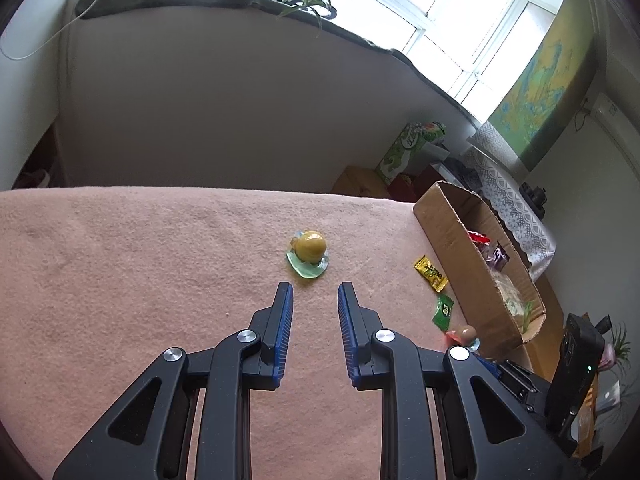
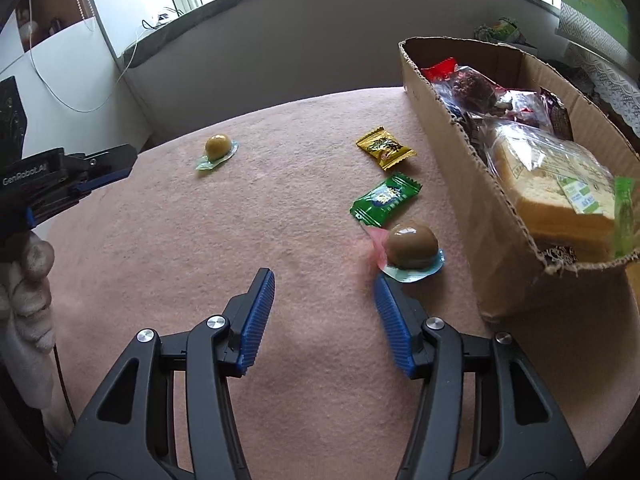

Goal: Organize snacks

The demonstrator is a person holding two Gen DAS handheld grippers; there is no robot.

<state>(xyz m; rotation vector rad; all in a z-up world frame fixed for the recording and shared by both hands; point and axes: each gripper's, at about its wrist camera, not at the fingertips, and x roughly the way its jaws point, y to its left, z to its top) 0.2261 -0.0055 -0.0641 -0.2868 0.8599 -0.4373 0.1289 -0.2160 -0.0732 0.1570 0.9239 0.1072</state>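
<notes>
On the pink worktop (image 2: 200, 280), the right gripper (image 2: 324, 280), fingers apart and empty, sits just near-left of a brown jelly cup (image 2: 412, 246) beside the snack box (image 2: 480, 208); the left gripper (image 1: 315, 292), fingers narrow and empty, faces a yellow jelly cup (image 1: 310, 248).

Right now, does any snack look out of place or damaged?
Four snacks lie loose on the pink cloth, outside the cardboard box: a yellow jelly cup, a brown jelly cup, a yellow candy and a green candy. None looks damaged.

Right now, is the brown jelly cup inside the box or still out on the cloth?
Out. The brown jelly cup sits on the pink cloth, beside the box wall, near the green candy.
</notes>
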